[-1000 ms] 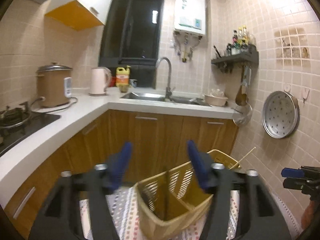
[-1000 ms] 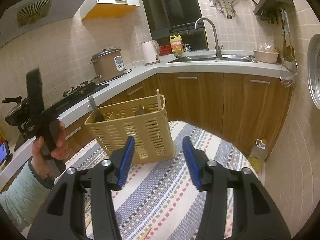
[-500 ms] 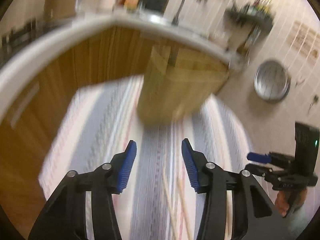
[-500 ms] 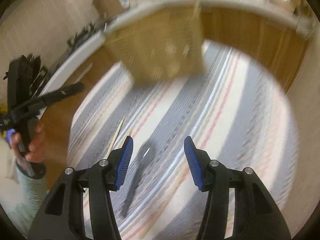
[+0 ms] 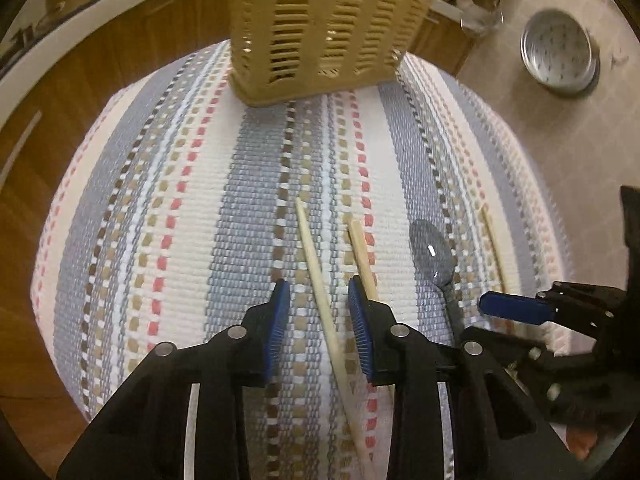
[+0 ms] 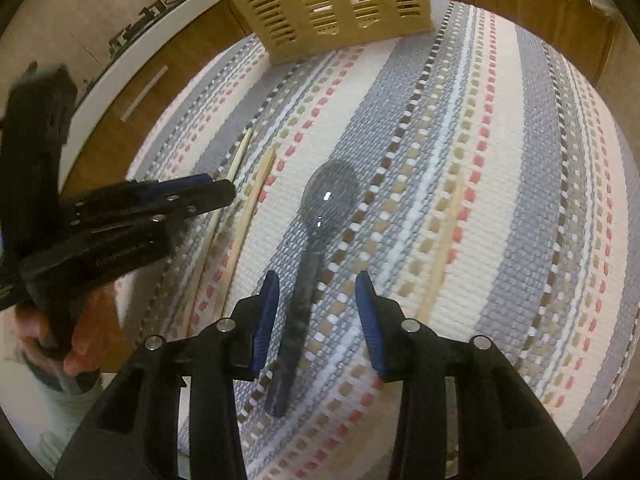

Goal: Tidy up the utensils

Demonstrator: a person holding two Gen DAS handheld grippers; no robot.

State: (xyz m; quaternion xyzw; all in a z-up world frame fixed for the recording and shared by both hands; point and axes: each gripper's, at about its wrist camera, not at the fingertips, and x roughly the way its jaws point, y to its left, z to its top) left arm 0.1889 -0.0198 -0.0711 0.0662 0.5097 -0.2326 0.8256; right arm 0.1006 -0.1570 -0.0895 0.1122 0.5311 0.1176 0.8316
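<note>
Both tools lowered, woven striped mat [image 5: 248,216], slatted basket [image 5: 320,28]

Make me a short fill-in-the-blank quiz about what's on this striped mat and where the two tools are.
1. Between the left tool's fingers lies a wooden ____.
2. The right tool straddles the handle of the grey ____.
3. The slotted yellow basket stands at the mat's ____ end.

Missing words: chopstick; spoon; far
</note>
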